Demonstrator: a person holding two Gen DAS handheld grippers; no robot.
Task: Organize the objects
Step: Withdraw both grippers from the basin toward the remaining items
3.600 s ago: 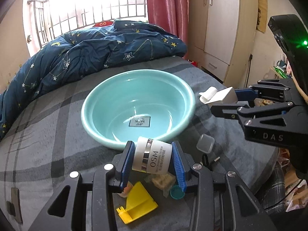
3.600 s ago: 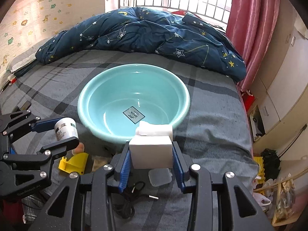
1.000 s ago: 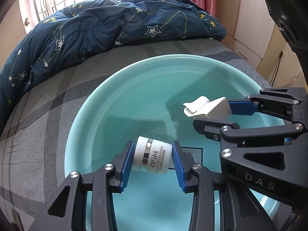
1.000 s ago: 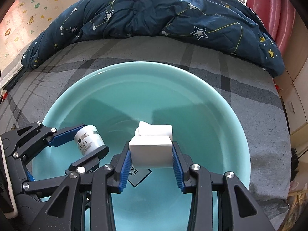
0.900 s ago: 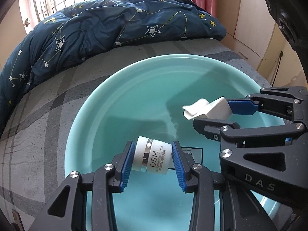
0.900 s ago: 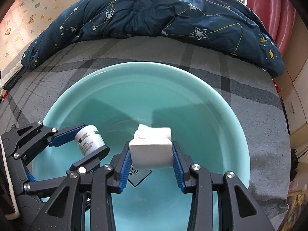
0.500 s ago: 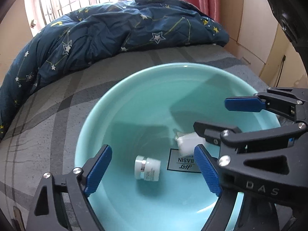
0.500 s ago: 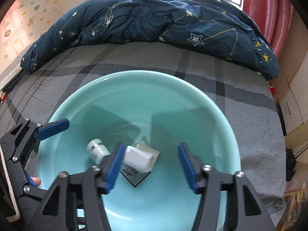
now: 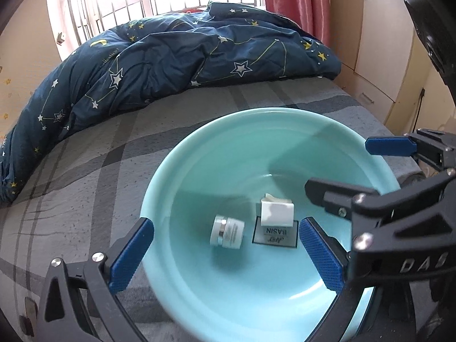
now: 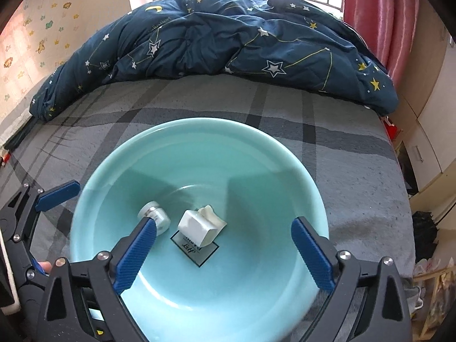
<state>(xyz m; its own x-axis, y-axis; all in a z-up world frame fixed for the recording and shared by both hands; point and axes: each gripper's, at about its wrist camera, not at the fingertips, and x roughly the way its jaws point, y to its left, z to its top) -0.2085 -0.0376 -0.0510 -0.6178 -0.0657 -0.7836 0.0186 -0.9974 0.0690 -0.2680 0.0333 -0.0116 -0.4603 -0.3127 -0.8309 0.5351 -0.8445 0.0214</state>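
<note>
Both claws are hanging wide open over the basin (image 9: 182, 171) and holding nothing — the left claw (image 9: 225, 256) and the right claw (image 10: 225, 256) each have their blue pads (image 10: 136, 256) spread far apart.

The little white jar (image 9: 227, 232) is lying on its side at the bottom of the basin, and the small white box (image 9: 276, 213) is sitting just beside it, partly on the basin's sticker.

What could go wrong? The jar is round and lying down, so a bump to the basin could be sending it rolling into the box. The basin is sitting on a soft bed (image 10: 327, 148), not a hard tabletop, so a claw leaning on the rim could be tipping it. The two claws are also hanging close together, so they could be knocking into each other on the way out.

Some things are hard to see. The near rim of the basin is hiding behind the claws in both views. One end of the box looks open or torn, maybe — the picture is too small to tell. The words on the jar are too blurry to read. Whatever is lying on the bed in front of the basin is cut off from view.
</note>
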